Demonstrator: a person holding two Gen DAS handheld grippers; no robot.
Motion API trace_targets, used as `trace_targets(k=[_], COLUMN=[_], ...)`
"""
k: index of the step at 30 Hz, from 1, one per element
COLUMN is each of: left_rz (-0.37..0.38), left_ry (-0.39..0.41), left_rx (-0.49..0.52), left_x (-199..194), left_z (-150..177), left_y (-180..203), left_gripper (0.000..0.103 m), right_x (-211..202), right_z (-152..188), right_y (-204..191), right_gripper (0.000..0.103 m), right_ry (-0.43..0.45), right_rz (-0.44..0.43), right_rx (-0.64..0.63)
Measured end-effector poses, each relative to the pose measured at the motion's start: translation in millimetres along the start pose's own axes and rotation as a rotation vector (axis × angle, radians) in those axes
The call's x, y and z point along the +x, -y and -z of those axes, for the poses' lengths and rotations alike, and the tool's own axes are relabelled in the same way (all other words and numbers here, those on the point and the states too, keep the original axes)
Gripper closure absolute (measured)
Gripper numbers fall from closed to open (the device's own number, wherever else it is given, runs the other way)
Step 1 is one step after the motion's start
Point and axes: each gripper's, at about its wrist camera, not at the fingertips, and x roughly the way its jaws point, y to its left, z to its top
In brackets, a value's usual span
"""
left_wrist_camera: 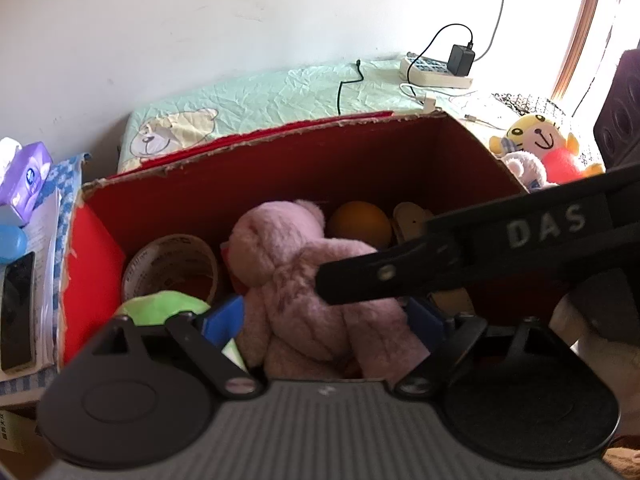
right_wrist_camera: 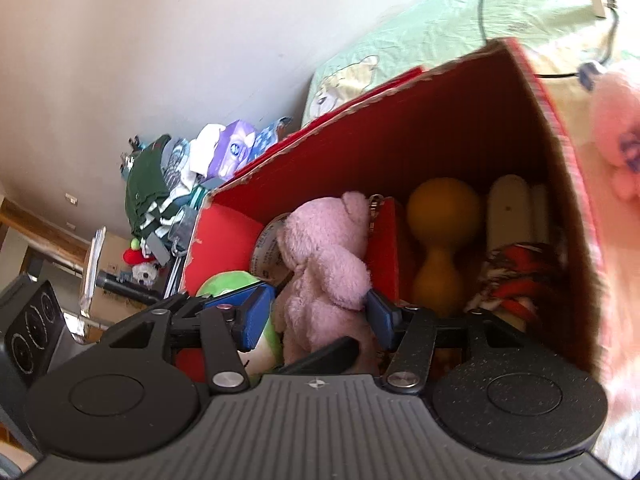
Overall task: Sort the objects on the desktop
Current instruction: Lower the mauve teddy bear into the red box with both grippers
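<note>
A pink plush bear (left_wrist_camera: 296, 268) lies in the open red cardboard box (left_wrist_camera: 248, 176), on top of other items. My left gripper (left_wrist_camera: 324, 320) is open, with its blue pads on either side of the bear's lower body. In the right wrist view the bear (right_wrist_camera: 324, 264) sits between the blue pads (right_wrist_camera: 256, 316) of my right gripper (right_wrist_camera: 318, 316), which press its sides. That gripper's black finger (left_wrist_camera: 400, 270) reaches in from the right and touches the bear.
The box (right_wrist_camera: 400, 136) also holds a tape roll (left_wrist_camera: 172, 268), a green plush (left_wrist_camera: 164, 306), an orange dumbbell (right_wrist_camera: 442, 216), a cream piece (right_wrist_camera: 510, 208) and a red-white rope toy (right_wrist_camera: 516, 280). A yellow plush (left_wrist_camera: 536, 140) sits right of it, with a tissue pack (left_wrist_camera: 26, 180) and phone (left_wrist_camera: 16, 312) left.
</note>
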Motion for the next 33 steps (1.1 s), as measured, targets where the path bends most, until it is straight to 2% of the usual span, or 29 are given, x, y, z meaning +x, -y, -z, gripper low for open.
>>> trace_targets(k=[1, 3, 7, 12, 15, 21, 25, 27, 33], left_rz=[-0.003, -0.009, -0.018, -0.035, -0.035, -0.035, -0.049, -0.054, -0.089], left_ry=[0.002, 0.004, 0.007, 0.005, -0.009, -0.003, -0.012, -0.014, -0.017], left_rx=[0.001, -0.003, -0.018, -0.015, -0.013, -0.041, -0.061, -0.074, -0.075], left_x=[-1, -2, -6, -8, -7, -8, -5, -6, -7], left_z=[1, 1, 1, 3, 5, 3, -1, -2, -2], left_y=[0, 0, -2, 0, 2, -1, -1, -1, 6], left_gripper=[0.015, 0.017, 0.020, 0.021, 0.021, 0.019, 0.018, 0.017, 0.014], right_x=[-1, -3, 4, 16, 22, 8, 0, -3, -11], right_z=[0, 1, 3, 2, 2, 6, 8, 9, 15], right_y=[1, -2, -4, -2, 3, -6, -16, -18, -20], right_gripper=[0.048, 0.059, 0.067, 0.078, 0.078, 0.072, 0.070, 0.064, 0.064], right_ry=[0.005, 0.007, -0.017, -0.041, -0.062, -0.013, 0.037, 0.058, 0.092], right_rz=[0.003, -0.006, 0.039, 0.045, 0.058, 0.068, 0.124, 0.138, 0.161], right_rx=[0.007, -0.001, -0.011, 0.013, 0.046, -0.021, -0.099, -0.119, -0.138])
